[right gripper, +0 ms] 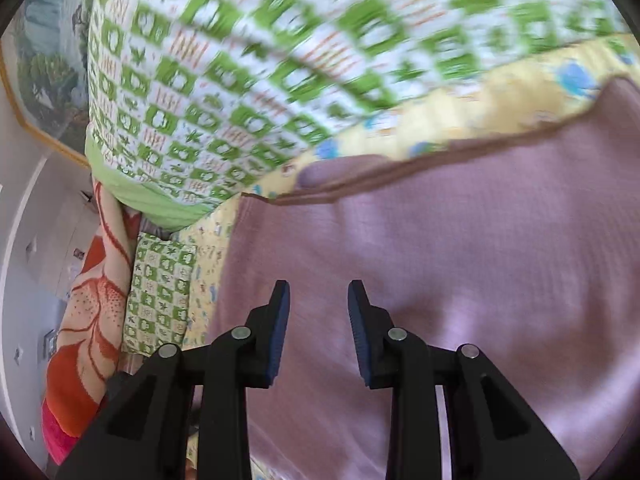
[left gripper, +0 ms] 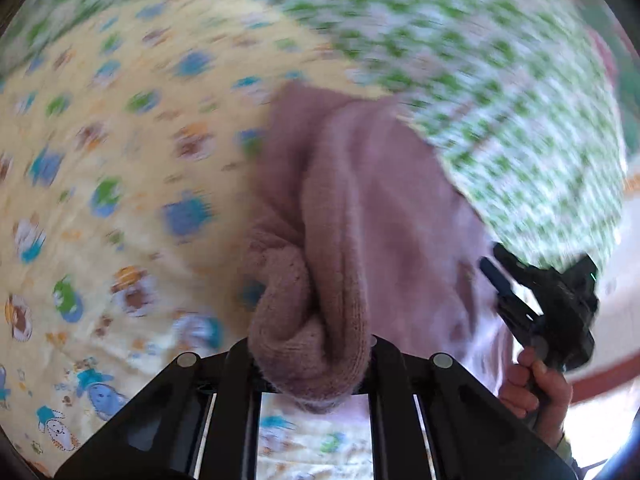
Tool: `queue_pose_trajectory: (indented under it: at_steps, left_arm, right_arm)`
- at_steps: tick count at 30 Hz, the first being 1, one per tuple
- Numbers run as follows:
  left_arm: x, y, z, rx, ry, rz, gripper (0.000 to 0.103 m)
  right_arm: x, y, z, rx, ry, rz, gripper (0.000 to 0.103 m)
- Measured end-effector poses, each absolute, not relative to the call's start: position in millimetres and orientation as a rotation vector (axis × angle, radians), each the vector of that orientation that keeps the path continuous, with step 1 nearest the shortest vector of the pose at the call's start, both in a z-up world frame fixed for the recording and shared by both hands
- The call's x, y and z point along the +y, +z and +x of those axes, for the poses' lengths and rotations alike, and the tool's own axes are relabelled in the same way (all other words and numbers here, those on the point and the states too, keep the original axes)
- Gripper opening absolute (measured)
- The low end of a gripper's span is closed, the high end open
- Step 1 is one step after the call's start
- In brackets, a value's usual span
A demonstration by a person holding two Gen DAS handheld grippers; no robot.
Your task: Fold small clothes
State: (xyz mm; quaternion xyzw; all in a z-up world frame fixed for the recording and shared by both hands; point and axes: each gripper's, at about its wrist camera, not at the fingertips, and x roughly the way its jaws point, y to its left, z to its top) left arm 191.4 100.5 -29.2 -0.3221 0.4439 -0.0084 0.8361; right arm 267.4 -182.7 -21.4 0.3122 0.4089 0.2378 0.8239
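Note:
A small pink knit garment (left gripper: 360, 184) lies on a yellow cartoon-print sheet (left gripper: 100, 140). My left gripper (left gripper: 310, 354) is shut on a bunched fold of the garment, which hides its fingertips. In the right wrist view the garment (right gripper: 440, 260) spreads flat under my right gripper (right gripper: 319, 292), whose blue-padded jaws stand open and empty just above the cloth. The right gripper also shows in the left wrist view (left gripper: 520, 280), held by a hand at the garment's right edge.
A green-and-white checked quilt (right gripper: 240, 60) is piled beyond the garment. A matching small pillow (right gripper: 160, 292) and an orange patterned blanket (right gripper: 92, 312) lie at the left. A framed picture (right gripper: 44, 60) hangs on the wall.

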Motion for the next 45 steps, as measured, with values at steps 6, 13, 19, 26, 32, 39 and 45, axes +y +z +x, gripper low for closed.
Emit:
queue_pose_trajectory:
  at_steps: [6, 13, 19, 26, 32, 39, 45]
  left_arm:
    - [11, 7, 197, 0.907, -0.246, -0.49, 0.009]
    - [-52, -17, 205, 0.995, -0.336, -0.384, 0.008]
    - [-53, -39, 206, 1.04, -0.33, -0.395, 0.008]
    - [-53, -37, 209, 1.049, -0.325, -0.356, 0.009]
    - [-74, -29, 210, 1.045, -0.301, -0.24, 0.009]
    - [-96, 0, 208, 1.001, -0.349, -0.196, 0.009]
    - [-147, 15, 206, 0.99, -0.488, -0.188, 0.009]
  right_arm:
    - [-222, -14, 244, 0.845, 0.472, 0.672, 0.032]
    - [-238, -6, 235, 0.847, 0.501, 0.677, 0.033]
    - [-224, -24, 247, 0.924, 0.569, 0.685, 0.071]
    - [-184, -37, 280, 0.97, 0.683, 0.722, 0.071]
    - [-151, -20, 314, 0.964, 0.703, 0.657, 0.071]
    - [-144, 6, 325, 0.948, 0.672, 0.544, 0.016]
    - [-210, 35, 286, 0.819, 0.621, 0.58, 0.016]
